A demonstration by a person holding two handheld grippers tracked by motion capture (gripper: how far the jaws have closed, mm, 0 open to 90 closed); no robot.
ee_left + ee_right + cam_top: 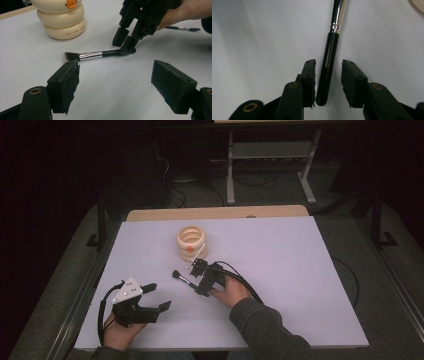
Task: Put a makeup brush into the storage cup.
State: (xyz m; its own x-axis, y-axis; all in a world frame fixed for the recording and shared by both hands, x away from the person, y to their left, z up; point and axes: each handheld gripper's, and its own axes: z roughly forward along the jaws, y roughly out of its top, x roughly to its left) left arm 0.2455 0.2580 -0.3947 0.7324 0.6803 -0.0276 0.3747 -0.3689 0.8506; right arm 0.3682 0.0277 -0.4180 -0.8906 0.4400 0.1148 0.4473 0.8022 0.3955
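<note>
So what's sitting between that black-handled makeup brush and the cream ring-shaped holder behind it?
Nothing: only bare white table lies between the makeup brush and the cream holder. The left gripper view shows that gap best; the high view agrees.

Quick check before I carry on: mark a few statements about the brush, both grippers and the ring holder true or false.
1. The makeup brush lies flat on the table. True.
2. The brush handle sits between the jaws of the right gripper. True.
3. The left gripper is clamped on the brush. False: its jaws stand wide open, nothing between them.
4. The cream ringed holder lies on its side. False: it stands upright.
5. A thin spoolie brush lies behind the right hand. True.
</note>
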